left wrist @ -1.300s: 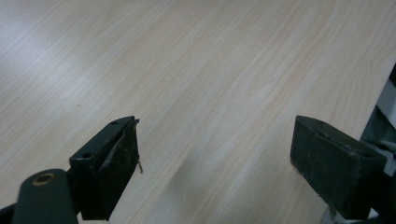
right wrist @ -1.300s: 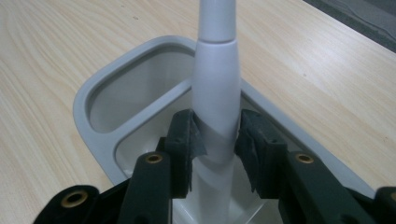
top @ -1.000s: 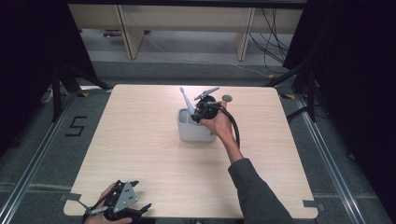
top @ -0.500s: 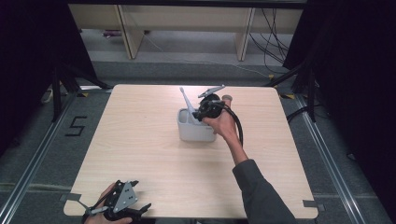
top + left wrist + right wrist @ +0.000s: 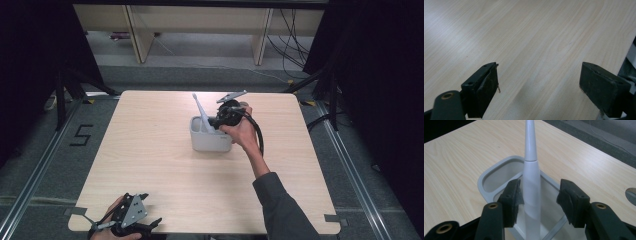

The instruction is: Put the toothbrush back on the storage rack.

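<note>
Two changes since the earlier frame: your right gripper (image 5: 539, 195) has just been opening its fingers, and the white wand (image 5: 531, 182) now stands between them, one pad beside it, the other apart, so unclamped. The wand leans in the grey bin (image 5: 210, 142) mid-surface (image 5: 150, 150), tip up. Your right hand has barely moved. Your left gripper (image 5: 539, 82) has kept still at the near edge, fingers wide apart, holding nothing. Readable writing: "5" (image 5: 81, 135) marked on the floor.
</note>
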Available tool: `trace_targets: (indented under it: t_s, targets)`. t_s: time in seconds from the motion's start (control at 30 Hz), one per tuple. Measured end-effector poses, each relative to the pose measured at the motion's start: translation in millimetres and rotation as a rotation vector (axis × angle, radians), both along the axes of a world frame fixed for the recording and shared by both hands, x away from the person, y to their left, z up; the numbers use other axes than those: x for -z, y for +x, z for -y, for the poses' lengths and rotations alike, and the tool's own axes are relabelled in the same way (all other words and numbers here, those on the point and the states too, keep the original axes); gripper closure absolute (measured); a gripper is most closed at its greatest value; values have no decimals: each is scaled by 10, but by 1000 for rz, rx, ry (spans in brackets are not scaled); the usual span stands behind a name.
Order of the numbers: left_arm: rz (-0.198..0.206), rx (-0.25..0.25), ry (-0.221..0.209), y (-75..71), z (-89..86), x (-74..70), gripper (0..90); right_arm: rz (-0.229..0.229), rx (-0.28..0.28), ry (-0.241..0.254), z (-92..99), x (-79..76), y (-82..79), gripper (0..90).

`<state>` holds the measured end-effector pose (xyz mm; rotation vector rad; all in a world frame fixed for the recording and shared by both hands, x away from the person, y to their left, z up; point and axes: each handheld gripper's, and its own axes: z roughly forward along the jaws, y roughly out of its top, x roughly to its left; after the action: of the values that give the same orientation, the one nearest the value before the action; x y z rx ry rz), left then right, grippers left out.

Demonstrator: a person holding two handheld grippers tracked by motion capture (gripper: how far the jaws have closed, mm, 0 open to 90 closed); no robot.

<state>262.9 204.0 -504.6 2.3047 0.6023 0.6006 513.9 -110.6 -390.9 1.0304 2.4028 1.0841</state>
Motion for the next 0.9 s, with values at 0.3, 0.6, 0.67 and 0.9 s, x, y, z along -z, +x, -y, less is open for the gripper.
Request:
trace_targets:
  t_s: [0.3, 0.6, 0.67, 0.9]
  targets:
    - [3, 3, -1, 2, -2, -1, 150, -2, 9, 8, 47, -29, -46, 498]
    - [2, -2, -14, 1, 3, 6, 149, -1, 13, 36, 95, -1, -60, 463]
    - [5, 2, 1, 5, -3, -4, 149, 16, 12, 24, 113, -7, -57, 450]
    - [3, -1, -18, -4, 5, 2, 150, 16, 21, 48, 151, -66, -99, 399]
